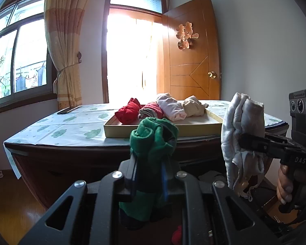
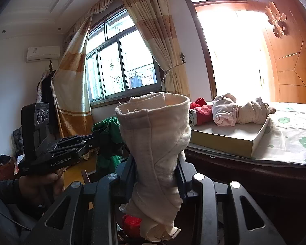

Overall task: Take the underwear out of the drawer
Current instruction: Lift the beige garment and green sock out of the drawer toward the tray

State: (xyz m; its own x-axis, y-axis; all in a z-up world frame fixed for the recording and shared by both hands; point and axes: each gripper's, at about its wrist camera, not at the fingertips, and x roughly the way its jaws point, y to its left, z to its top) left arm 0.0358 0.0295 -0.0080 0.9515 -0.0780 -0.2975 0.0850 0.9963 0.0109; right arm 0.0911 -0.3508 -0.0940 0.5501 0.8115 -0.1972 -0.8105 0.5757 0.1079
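Observation:
My left gripper [image 1: 151,159] is shut on a rolled green underwear [image 1: 153,134], held up in front of the dresser; it also shows in the right wrist view [image 2: 109,140]. My right gripper [image 2: 157,167] is shut on a rolled cream underwear [image 2: 155,143], seen pale grey-white in the left wrist view [image 1: 242,130] at the right. Both are held above the open drawer, where a red piece [image 2: 131,222] shows below. A shallow box [image 1: 163,129] on the dresser top holds several rolled underwear, red [image 1: 128,112], pink [image 1: 171,108] and beige [image 1: 193,106].
The dark wooden dresser [image 1: 71,159] has a cloud-print cover [image 1: 71,122] and a dark phone [image 1: 69,109] at its back left. Behind it are a bright doorway, an open wooden door [image 1: 191,61], a curtain and a window. Wooden floor lies at the left.

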